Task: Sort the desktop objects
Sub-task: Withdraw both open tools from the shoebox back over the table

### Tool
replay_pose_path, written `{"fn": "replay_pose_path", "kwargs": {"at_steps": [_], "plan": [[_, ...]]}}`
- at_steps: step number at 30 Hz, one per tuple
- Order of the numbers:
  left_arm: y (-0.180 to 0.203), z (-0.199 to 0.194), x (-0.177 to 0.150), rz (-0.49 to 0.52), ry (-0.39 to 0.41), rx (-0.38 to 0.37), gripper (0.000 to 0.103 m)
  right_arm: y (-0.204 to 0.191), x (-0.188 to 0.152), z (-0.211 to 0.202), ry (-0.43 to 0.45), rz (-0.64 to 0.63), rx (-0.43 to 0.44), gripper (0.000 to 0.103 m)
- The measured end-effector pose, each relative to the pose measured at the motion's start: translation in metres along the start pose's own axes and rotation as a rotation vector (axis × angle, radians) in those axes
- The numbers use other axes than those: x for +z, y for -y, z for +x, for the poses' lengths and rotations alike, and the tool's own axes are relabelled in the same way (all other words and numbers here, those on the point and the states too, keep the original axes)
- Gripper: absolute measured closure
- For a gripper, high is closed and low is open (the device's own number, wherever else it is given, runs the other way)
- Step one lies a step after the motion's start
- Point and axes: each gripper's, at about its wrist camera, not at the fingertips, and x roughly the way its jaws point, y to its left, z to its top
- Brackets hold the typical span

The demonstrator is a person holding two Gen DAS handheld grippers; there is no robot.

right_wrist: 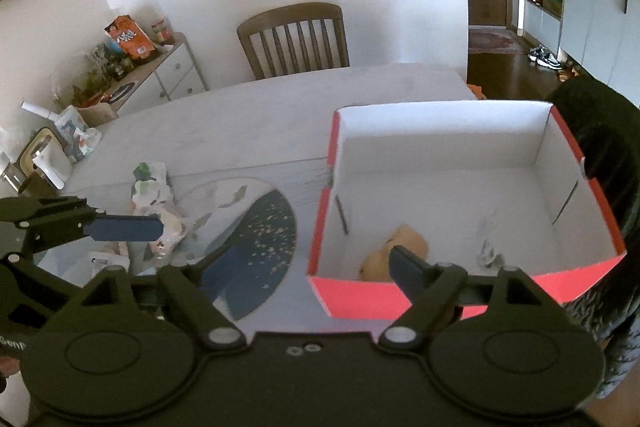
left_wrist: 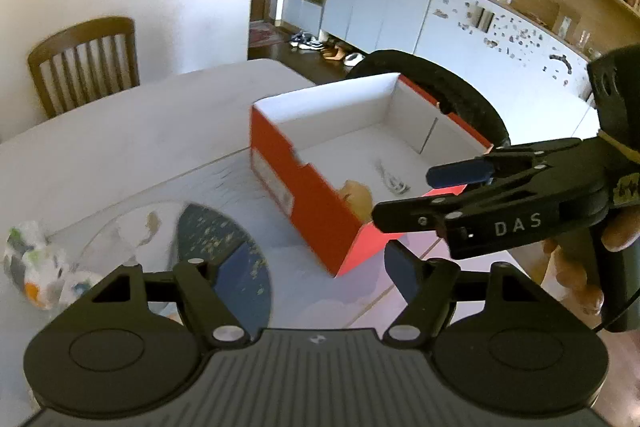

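An open red shoebox (left_wrist: 304, 195) (right_wrist: 400, 293) with a white inside stands on the table. It holds a tan soft toy (left_wrist: 358, 199) (right_wrist: 396, 251) and a small grey-white item (left_wrist: 392, 181) (right_wrist: 488, 251). A dark blue speckled disc (left_wrist: 224, 251) (right_wrist: 260, 247) and crumpled patterned wrappers (left_wrist: 36, 267) (right_wrist: 154, 195) lie left of the box. My left gripper (left_wrist: 316, 267) is open and empty above the table by the box's near corner. My right gripper (right_wrist: 308, 271) is open and empty over the box's near wall; it also shows in the left wrist view (left_wrist: 412, 195).
The white table (right_wrist: 280, 107) has a wooden chair (left_wrist: 84, 63) (right_wrist: 294, 39) at its far side. A black padded chair (left_wrist: 448, 87) (right_wrist: 604, 143) stands behind the box. A sideboard with clutter (right_wrist: 132, 67) stands at the left, cabinets and shelves (left_wrist: 460, 7) at the right.
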Motion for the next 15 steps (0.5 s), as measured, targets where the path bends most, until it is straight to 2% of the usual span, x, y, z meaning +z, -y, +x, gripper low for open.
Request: {"fn": "replay_pose_path", "kwargs": {"at_steps": [11, 15], "plan": [[-0.052, -0.029, -0.041, -0.058, -0.024, 0.040, 0.019, -0.052, -0.019, 0.008, 0.000, 0.002, 0.001, 0.019], [-0.067, -0.040, -0.053, -0.070, -0.016, 0.060, 0.012, -0.069, -0.027, 0.012, -0.003, 0.016, 0.003, 0.019]]}}
